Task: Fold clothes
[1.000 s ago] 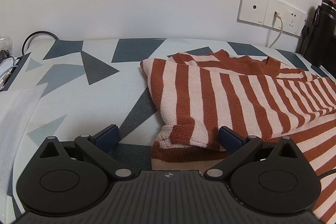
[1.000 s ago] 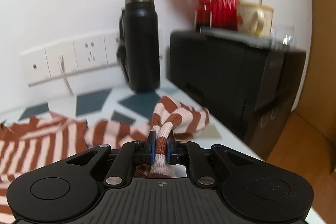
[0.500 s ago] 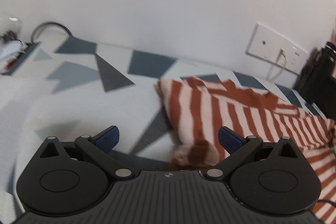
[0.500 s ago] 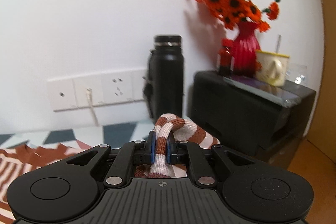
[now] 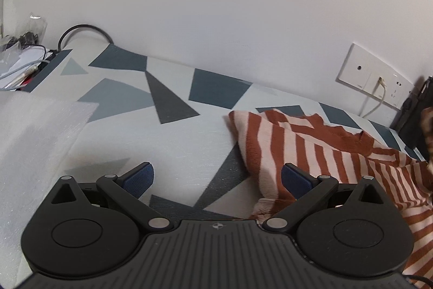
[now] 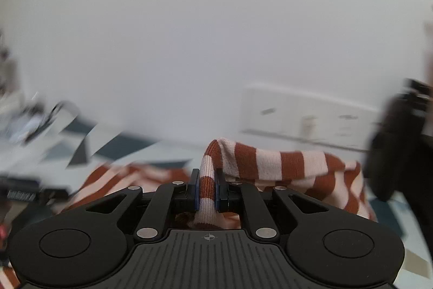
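The striped sweater (image 5: 333,153) lay on the patterned table surface (image 5: 173,148), toward the right side of the left wrist view, with its near-left portion already doubled over so that a folded edge faced the left gripper (image 5: 216,178). The left gripper was spread wide and held nothing; its right pad sat just beside the folded corner, but contact could not be confirmed. The right gripper (image 6: 207,191) was pressed together on a ribbed sleeve end (image 6: 205,188), and the sleeve (image 6: 270,161) arched up from the jaws and trailed back toward the garment body. The right wrist view was blurred with motion, so the socket plate (image 6: 308,115) and a dark object (image 6: 400,142) at the right edge were indistinct. Judged from this layout, the fold was partly complete: one side appeared turned in, and the gripped sleeve was not yet laid across the body. Remaining work likely included placing that sleeve, releasing it, and making the final folds.
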Tool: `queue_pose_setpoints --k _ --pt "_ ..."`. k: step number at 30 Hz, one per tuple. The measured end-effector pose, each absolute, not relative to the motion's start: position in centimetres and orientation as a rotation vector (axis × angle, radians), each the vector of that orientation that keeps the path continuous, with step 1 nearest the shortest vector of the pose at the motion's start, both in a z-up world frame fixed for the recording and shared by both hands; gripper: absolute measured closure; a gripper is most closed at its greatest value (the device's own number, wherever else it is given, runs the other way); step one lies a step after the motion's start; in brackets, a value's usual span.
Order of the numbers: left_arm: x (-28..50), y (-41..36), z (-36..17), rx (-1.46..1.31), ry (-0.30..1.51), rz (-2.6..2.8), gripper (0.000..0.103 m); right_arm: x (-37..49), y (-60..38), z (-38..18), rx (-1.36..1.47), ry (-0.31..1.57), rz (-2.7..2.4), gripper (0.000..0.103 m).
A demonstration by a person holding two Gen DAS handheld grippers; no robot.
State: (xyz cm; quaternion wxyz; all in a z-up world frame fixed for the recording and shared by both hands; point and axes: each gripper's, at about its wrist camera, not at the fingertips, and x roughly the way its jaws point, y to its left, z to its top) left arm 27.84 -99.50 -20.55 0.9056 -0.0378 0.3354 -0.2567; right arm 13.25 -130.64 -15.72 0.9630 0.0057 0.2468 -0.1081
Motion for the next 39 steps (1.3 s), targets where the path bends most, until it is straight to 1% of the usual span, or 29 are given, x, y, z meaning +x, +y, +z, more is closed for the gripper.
queue_pose_setpoints --k 6,11,12,13,14,17,19,23,25,26,31,33,35,36,38,39 --pt "28.2 -99.5 -21.0 -0.071 0.714 -0.516 0.001 17.8 -125.5 -20.7 -0.019 0.616 -0.098 0.094" --pt "28.2 -99.9 -21.3 -0.055 0.721 -0.517 0.001 18.3 -124.6 -22.7 -0.008 0.655 -0.084 0.093" --pt "28.2 -100.0 -21.4 -0.050 0.719 -0.515 0.001 18.1 -124.8 -22.7 -0.003 0.652 -0.081 0.091" --pt "28.2 -100.1 -21.4 -0.043 0.717 -0.513 0.001 17.9 -125.0 -22.7 0.006 0.651 -0.077 0.083" --pt "28.2 -100.2 -21.5 -0.037 0.716 -0.512 0.001 17.7 -125.2 -22.4 0.018 0.643 -0.071 0.079" --pt "28.1 -100.3 -21.6 -0.021 0.711 -0.509 0.001 16.8 -126.0 -21.3 0.036 0.611 -0.072 0.078" --pt "28.0 -100.4 -21.7 -0.020 0.708 -0.508 0.001 15.8 -126.6 -20.2 0.037 0.575 -0.070 0.073" --pt "27.9 -100.6 -21.8 -0.002 0.701 -0.502 0.001 13.7 -129.0 -19.0 0.058 0.524 -0.095 0.070" --pt "27.9 -100.8 -21.8 0.010 0.698 -0.497 0.001 12.8 -130.7 -18.9 0.065 0.499 -0.137 0.062" --pt "27.9 -100.9 -21.8 0.013 0.697 -0.495 0.001 12.3 -131.7 -19.2 0.073 0.497 -0.160 0.061" --pt "27.8 -101.2 -21.8 0.031 0.691 -0.484 0.000 10.2 -138.5 -21.6 0.199 0.505 -0.297 0.060" --pt "27.8 -101.3 -21.8 0.034 0.689 -0.482 0.000 9.6 -140.7 -22.5 0.218 0.540 -0.367 0.060" --pt "27.8 -101.4 -21.9 0.035 0.688 -0.479 0.000 9.2 -141.7 -23.2 0.220 0.529 -0.385 0.060" --pt "27.7 -101.4 -21.9 0.036 0.687 -0.477 0.000 9.1 -142.1 -23.4 0.234 0.520 -0.372 0.058" --pt "27.7 -101.6 -21.9 0.040 0.685 -0.471 0.000 8.9 -142.5 -23.8 0.258 0.492 -0.327 0.043" --pt "27.7 -101.6 -21.9 0.041 0.685 -0.470 0.000 8.8 -142.6 -23.9 0.268 0.475 -0.297 0.032"
